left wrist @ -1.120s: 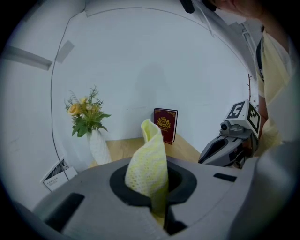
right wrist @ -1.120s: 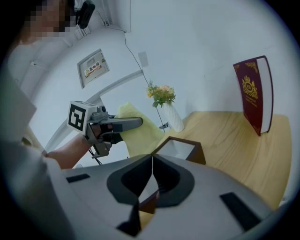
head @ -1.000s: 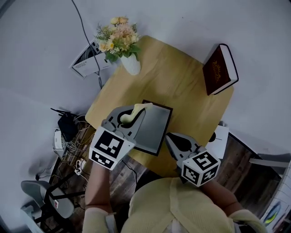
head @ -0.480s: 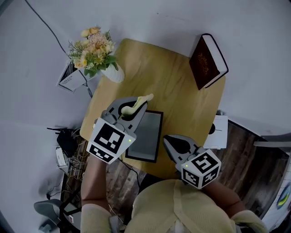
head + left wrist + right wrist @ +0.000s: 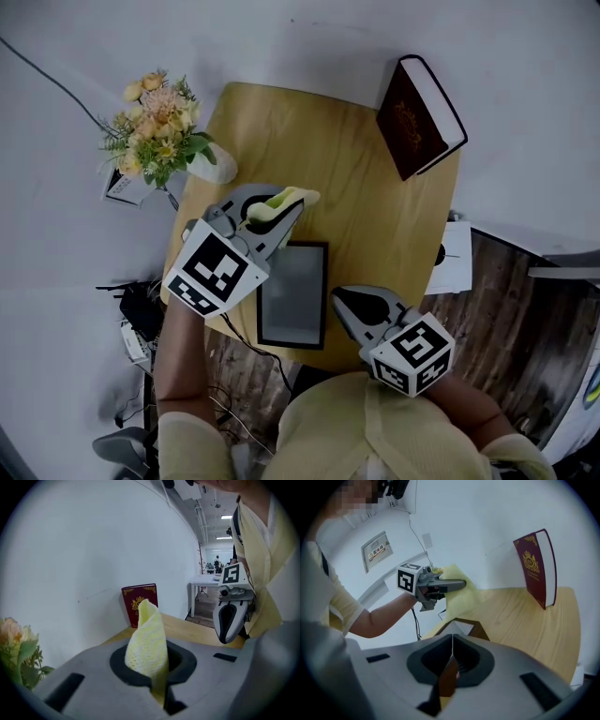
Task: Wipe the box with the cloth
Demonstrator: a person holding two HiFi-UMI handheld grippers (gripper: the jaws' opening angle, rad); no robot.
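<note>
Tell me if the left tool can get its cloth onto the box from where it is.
Probably yes. The left tool, shut on the cloth, is by the far edge of the box. The box's top is bare, and the right tool sits off its near right corner, not over it.

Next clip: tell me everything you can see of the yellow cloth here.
The cloth is pale yellow with a fine waffle-like weave and looks soft. It is clamped between the jaws of the left gripper, bunched into a folded peak that sticks out past them. In the head view it shows over the wooden table, just past the far edge of the dark box. Whether its loose end touches the table cannot be told.
</note>
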